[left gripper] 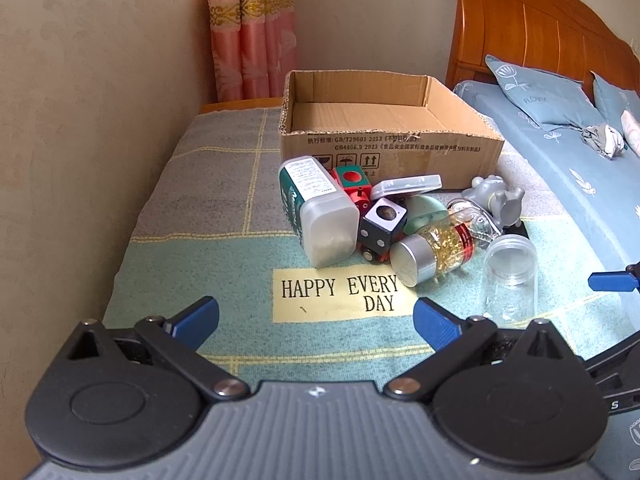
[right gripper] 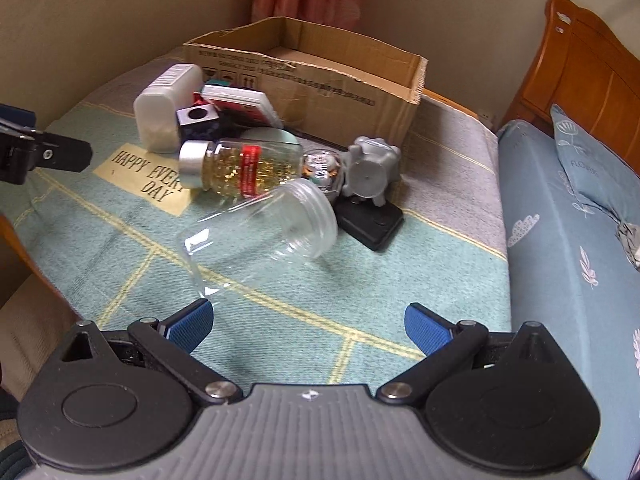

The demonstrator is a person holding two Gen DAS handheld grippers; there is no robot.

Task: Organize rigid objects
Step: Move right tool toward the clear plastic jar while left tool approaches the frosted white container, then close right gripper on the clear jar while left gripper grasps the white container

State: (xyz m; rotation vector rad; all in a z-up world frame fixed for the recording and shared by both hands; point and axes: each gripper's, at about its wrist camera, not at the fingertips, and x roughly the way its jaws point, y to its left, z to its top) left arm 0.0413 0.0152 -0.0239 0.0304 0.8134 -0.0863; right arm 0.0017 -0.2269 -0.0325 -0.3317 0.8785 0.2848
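Note:
A pile of rigid objects lies in front of an open cardboard box (left gripper: 390, 152) on a checked blanket. It holds a green-and-white container (left gripper: 318, 210), a black cube (left gripper: 382, 222), a red cube (left gripper: 352, 184), a flat grey case (left gripper: 406, 186), a bottle of golden capsules (left gripper: 434, 250), a grey figurine (left gripper: 496, 200) and a clear empty jar (left gripper: 510, 280). My left gripper (left gripper: 316, 318) is open and empty, short of the pile. My right gripper (right gripper: 308, 326) is open and empty, just before the clear jar (right gripper: 260, 236), which lies on its side.
The box (right gripper: 320, 80) shows nothing inside and stands near the wall and a pink curtain (left gripper: 252, 36). A bed with blue bedding (left gripper: 560, 148) and wooden headboard (left gripper: 536, 20) borders the right side. A black flat object (right gripper: 370, 222) lies under the figurine (right gripper: 372, 170).

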